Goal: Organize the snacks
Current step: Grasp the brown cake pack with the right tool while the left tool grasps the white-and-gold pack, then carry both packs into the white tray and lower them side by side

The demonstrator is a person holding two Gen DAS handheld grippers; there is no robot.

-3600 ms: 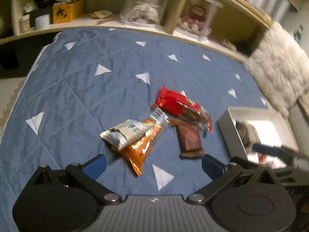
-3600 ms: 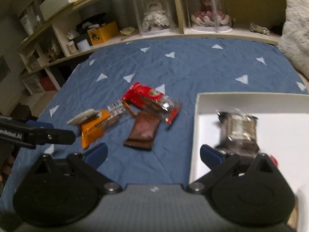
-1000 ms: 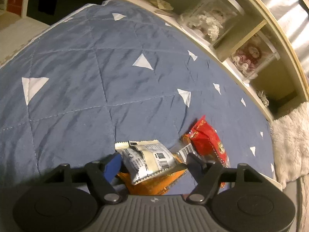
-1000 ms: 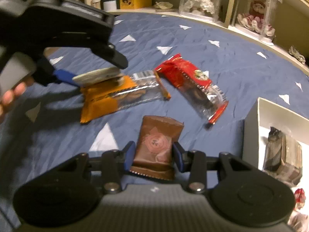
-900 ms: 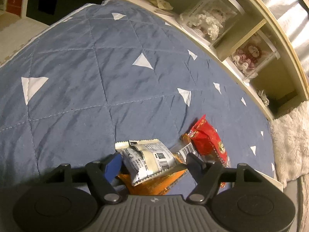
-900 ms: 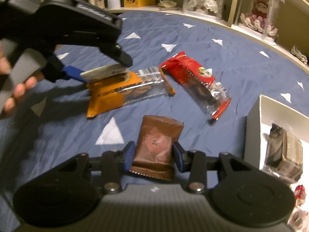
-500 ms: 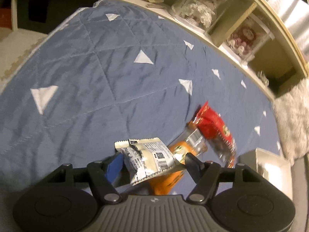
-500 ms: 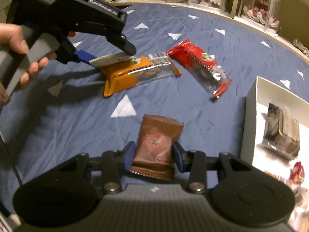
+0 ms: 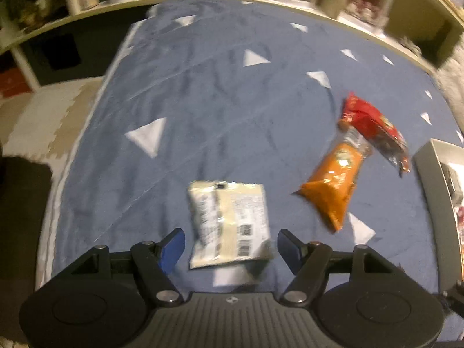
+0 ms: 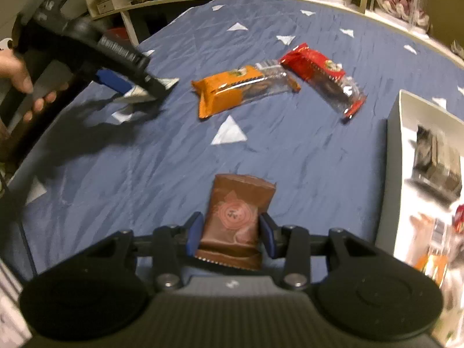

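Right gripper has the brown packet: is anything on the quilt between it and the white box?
Nothing visible. The brown packet sits clamped in the right gripper, and the quilt up to the white box wall is bare. The orange packet and red packet lie farther back, off that line.

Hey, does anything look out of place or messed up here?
Nothing spilled or torn. The orange packet and red packet lie loose and askew on the blanket, ends meeting, outside the white box.

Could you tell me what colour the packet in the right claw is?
Brown packet, printed with a reddish round emblem; clearest in the right wrist view.
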